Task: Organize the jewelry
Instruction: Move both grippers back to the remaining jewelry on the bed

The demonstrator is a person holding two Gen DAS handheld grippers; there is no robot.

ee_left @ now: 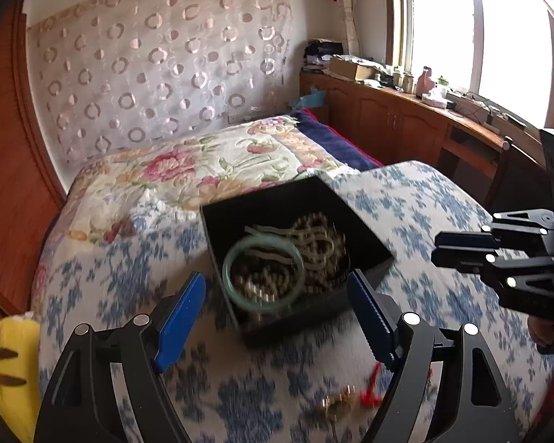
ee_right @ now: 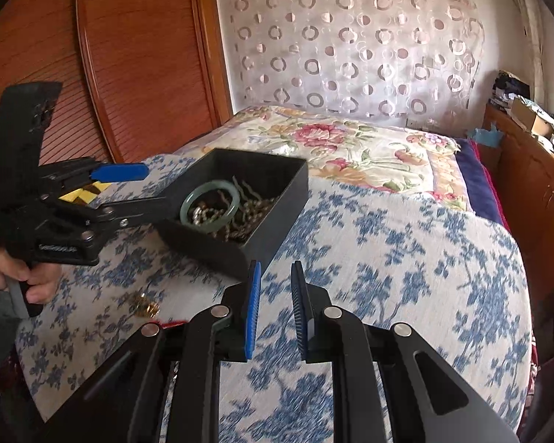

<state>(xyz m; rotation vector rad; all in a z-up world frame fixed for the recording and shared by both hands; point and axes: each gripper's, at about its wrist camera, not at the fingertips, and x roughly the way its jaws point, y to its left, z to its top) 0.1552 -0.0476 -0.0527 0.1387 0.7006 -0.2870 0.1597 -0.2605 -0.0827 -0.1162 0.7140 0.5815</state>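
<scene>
A black open box (ee_left: 354, 217) (ee_right: 277, 236) sits on the blue-flowered bedspread. Inside lie a green jade bangle (ee_left: 228, 273) (ee_right: 183, 208) and tangled bead necklaces (ee_left: 321, 243) (ee_right: 255, 210). A small gold piece (ee_left: 338, 402) (ee_right: 144, 308) with a red cord (ee_left: 369, 387) lies on the bedspread in front of the box. My left gripper (ee_left: 277, 317) (ee_right: 144, 199) is open wide and empty, just in front of the box. My right gripper (ee_right: 275, 306) (ee_left: 439, 247) is narrowly open and empty, to the right of the box.
The bed carries a flowered quilt (ee_left: 188, 170) (ee_right: 351, 144) behind the box. A yellow object (ee_left: 11, 361) lies at the bed's left edge. A wooden wardrobe (ee_right: 129, 55) stands on the left, a cluttered wooden counter (ee_left: 406, 110) under the window on the right.
</scene>
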